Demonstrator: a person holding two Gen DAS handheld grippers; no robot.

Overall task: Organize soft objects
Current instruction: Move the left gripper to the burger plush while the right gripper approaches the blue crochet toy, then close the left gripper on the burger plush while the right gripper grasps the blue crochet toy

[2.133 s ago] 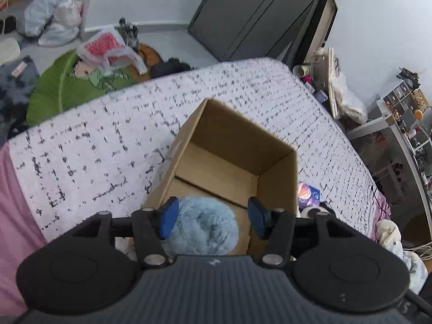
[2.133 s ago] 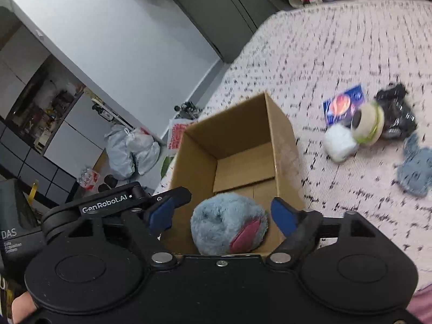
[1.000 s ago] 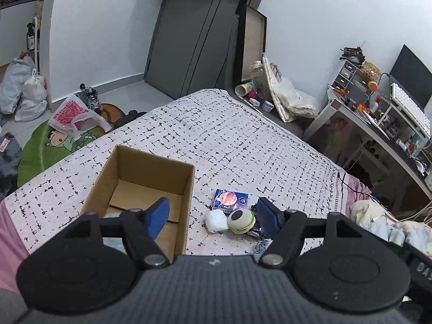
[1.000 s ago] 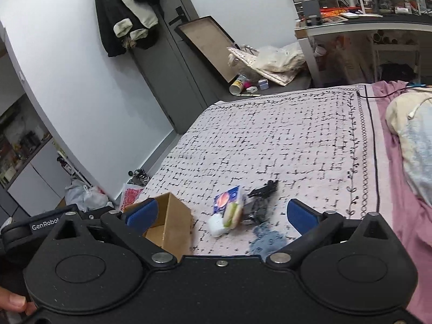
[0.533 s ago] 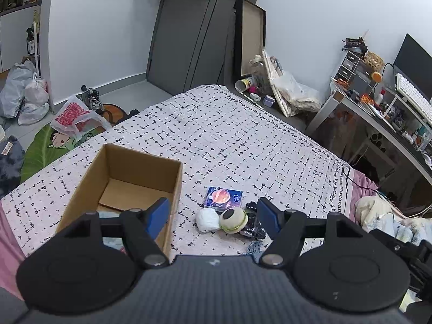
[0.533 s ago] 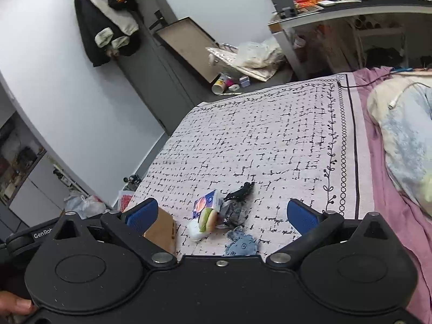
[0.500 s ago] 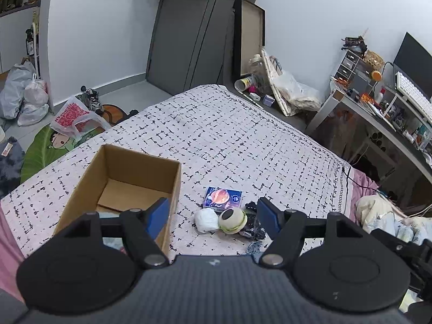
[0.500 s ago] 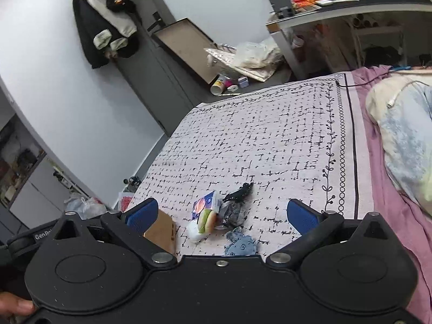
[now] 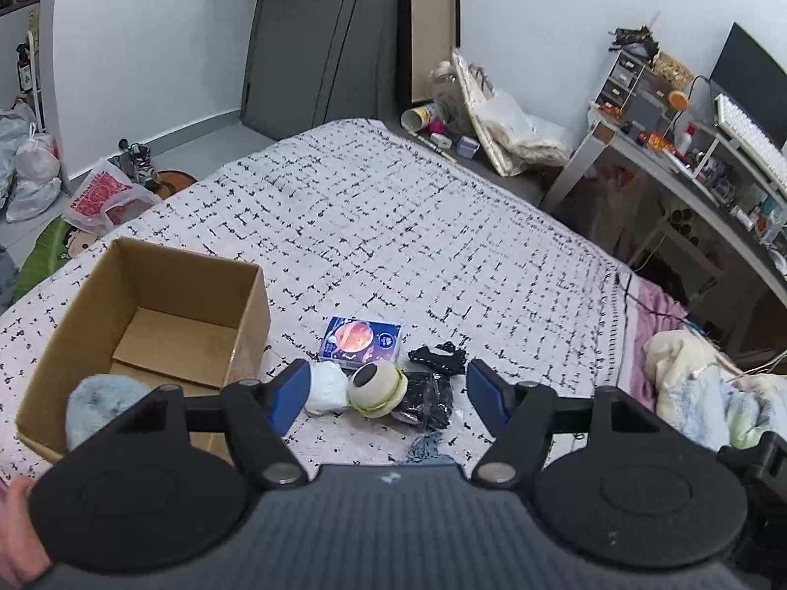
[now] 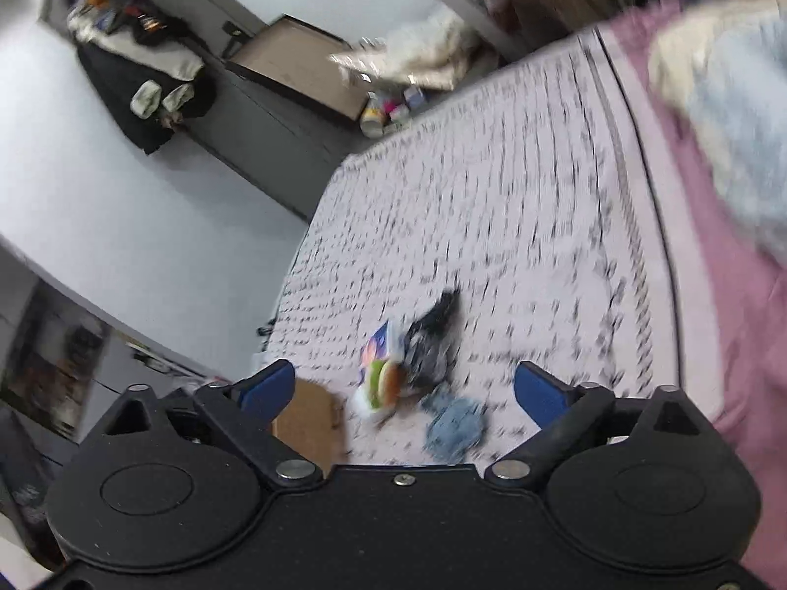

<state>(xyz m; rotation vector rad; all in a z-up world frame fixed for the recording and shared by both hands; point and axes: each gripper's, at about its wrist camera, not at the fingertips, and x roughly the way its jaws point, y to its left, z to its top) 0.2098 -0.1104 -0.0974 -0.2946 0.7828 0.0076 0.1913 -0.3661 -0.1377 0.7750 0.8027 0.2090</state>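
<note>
1. The left gripper (image 9: 388,388) has its fingers apart and closing, with nothing clamped.
2. The right gripper (image 10: 406,391), in a blurred view, also has fingers apart and closing on nothing.
3. A fluffy blue toy (image 9: 98,400) lies inside the cardboard box (image 9: 251,314) on the bed (image 9: 393,226).
4. Just beside the box sit a white puff (image 9: 327,388), a burger plush (image 9: 376,388), a black bundle (image 9: 433,393) and a blue cloth (image 10: 455,425).
5. Beyond them lies a small printed packet (image 9: 359,339).

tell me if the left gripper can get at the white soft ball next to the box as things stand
Probably yes: the left gripper is empty, jaws closing, and the white ball lies uncovered on the bedspread, touching only the burger toy.
</note>
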